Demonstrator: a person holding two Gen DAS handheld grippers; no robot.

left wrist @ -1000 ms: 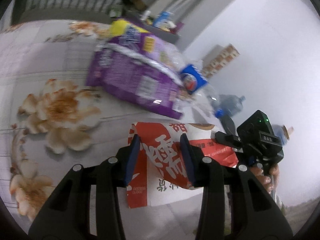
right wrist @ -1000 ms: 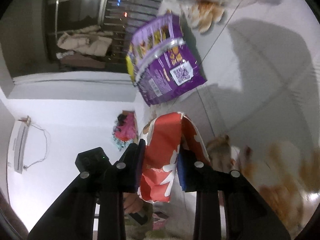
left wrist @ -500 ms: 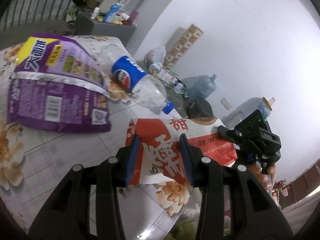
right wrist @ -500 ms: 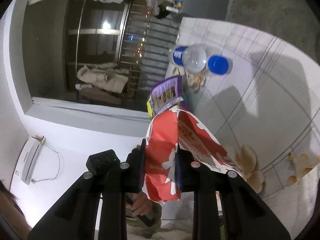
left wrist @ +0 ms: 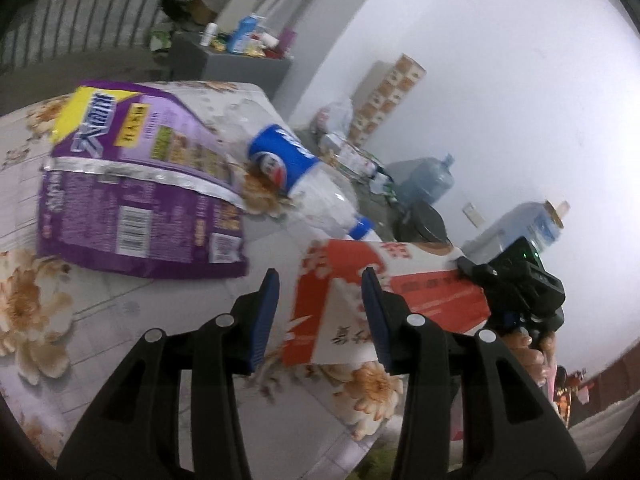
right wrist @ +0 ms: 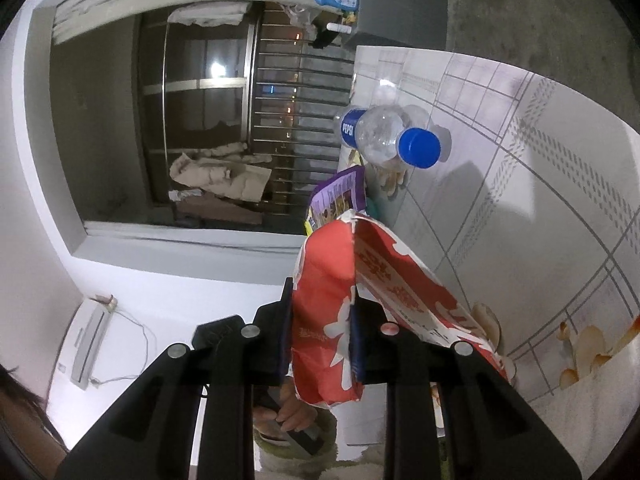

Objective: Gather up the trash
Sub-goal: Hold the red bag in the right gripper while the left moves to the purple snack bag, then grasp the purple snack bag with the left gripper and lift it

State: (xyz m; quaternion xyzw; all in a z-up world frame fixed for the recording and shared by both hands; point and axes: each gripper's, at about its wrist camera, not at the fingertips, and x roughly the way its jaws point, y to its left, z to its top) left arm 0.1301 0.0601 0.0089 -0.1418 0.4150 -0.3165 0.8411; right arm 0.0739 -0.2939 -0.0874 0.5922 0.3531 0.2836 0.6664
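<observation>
1. The right gripper (right wrist: 322, 336) is clamped tight on one end of the red and white snack bag (right wrist: 332, 300), which has white Chinese writing on it
2. The left gripper (left wrist: 320, 316) has its two blue fingers (left wrist: 264, 312) spread apart; the bag's other end (left wrist: 360, 292) sits between them, and the fingers are not squeezing it
3. The bag hangs just above the edge of the flowery table (left wrist: 100, 320)
4. Behind the red bag on the table lies a clear plastic bottle (right wrist: 384, 136) with a blue cap (right wrist: 419, 148) and a blue label that reads "PEPSI" (right wrist: 347, 130)
5. Beside the bottle, touching it, lies a flat purple snack bag (left wrist: 140, 200) with a yellow corner, white Chinese writing, a barcode and a small square code
6. Past the table stand two big water jugs (left wrist: 430, 178) by the white wall
</observation>
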